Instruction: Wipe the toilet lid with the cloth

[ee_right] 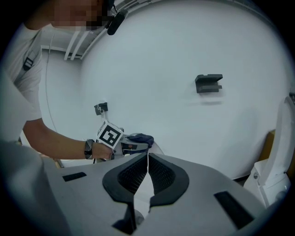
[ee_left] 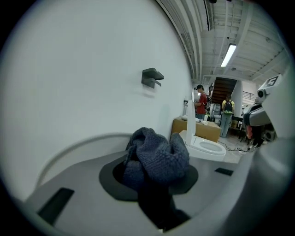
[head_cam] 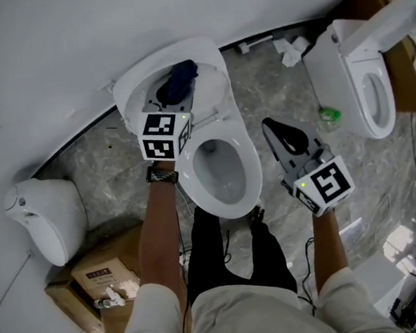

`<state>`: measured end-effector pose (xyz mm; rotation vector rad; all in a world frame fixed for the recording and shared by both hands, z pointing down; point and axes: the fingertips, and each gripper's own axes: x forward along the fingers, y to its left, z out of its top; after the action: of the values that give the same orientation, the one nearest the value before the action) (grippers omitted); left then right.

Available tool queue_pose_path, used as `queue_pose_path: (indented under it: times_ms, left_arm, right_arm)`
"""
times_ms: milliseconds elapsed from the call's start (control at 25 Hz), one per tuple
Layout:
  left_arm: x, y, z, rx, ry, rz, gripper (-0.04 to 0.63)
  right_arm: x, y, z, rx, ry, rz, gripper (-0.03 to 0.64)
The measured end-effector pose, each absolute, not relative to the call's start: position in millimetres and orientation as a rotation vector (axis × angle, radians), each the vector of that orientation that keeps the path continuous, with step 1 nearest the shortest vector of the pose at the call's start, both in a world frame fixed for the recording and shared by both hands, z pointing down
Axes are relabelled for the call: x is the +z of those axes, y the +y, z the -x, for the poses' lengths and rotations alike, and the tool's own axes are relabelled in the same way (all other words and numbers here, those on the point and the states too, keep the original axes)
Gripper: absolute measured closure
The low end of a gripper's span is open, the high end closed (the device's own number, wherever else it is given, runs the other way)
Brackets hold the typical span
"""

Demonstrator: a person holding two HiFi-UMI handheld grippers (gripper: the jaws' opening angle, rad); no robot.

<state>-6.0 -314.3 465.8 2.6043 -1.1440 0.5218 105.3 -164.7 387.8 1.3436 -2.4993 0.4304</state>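
Right of the toilet bowl (head_cam: 223,169), the right hand-held gripper (head_cam: 269,125) hangs with its jaws together and nothing between them. Farther off, the left hand-held gripper (head_cam: 166,100) is clamped on the bunched dark blue cloth (head_cam: 180,80), right at the raised toilet lid (head_cam: 208,58); contact is unclear.

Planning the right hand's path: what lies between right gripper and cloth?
Head view: a strip of marble floor, then the toilet seat's rear edge, between right gripper and cloth.
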Motion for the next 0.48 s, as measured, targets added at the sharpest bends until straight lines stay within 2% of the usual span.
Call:
queue_pose_path:
  times_ms: [480]
  left_arm:
    - [534.5,-308.3,-34.0,0.556,-1.046,-2.699,0.488]
  right_arm:
    - [436.7,-167.9,-118.2,0.451,-2.488,-1.362,0.588]
